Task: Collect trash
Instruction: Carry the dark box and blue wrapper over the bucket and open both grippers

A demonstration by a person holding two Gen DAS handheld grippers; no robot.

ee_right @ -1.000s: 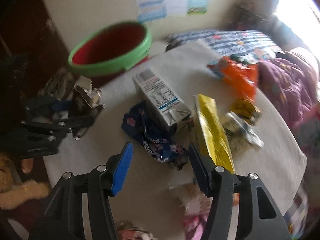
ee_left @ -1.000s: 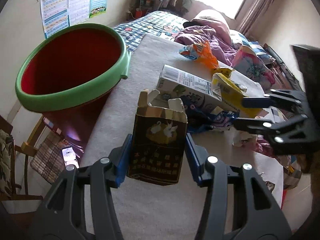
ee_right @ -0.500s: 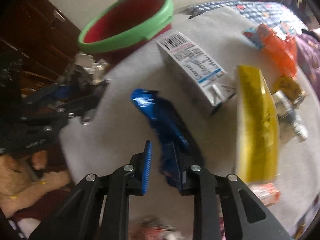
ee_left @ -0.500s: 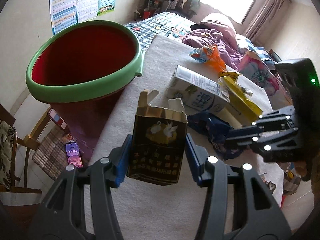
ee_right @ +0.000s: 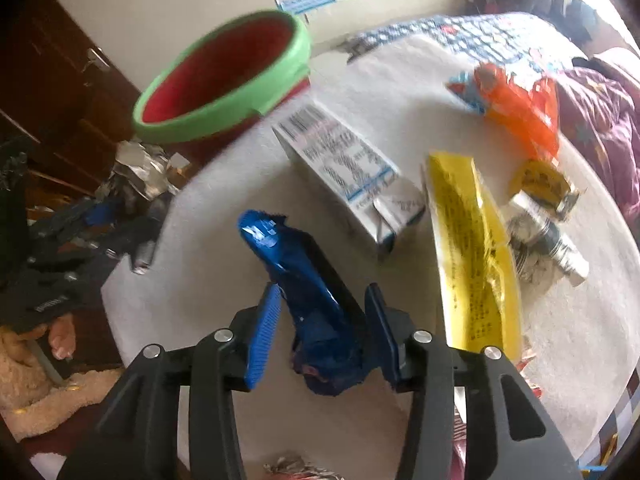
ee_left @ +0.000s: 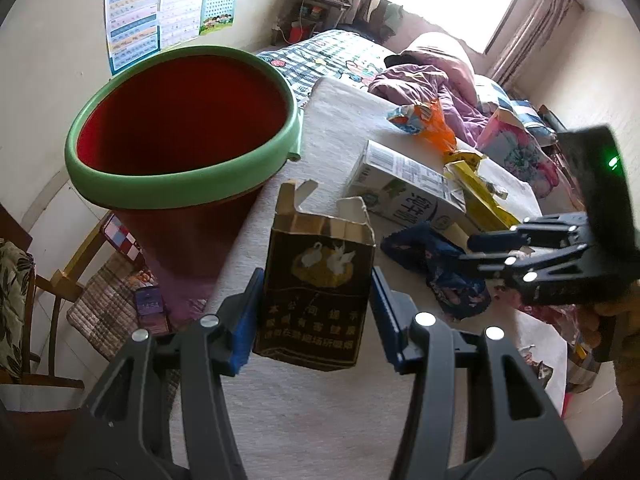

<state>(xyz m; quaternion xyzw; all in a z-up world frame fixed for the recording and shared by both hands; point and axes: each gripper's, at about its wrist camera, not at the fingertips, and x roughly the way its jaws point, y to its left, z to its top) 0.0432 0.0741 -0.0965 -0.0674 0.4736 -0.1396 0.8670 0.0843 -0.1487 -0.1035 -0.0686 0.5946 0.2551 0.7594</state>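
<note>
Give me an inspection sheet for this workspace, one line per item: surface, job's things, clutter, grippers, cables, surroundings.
Surface: table under a pale cloth.
Job's things: red bin with green rim beside the table; dark torn box; blue wrapper; milk carton; yellow packet; orange bag.
Clutter: small wrappers near the yellow packet, too blurred to name.
Grippers: left hand-held gripper shut on the dark torn box; right hand-held gripper opening, blue wrapper between its jaws, left pad clear of it.
Cables: nothing seen.
Surroundings: bed with bedding, wall posters, window, wooden chair.
</note>
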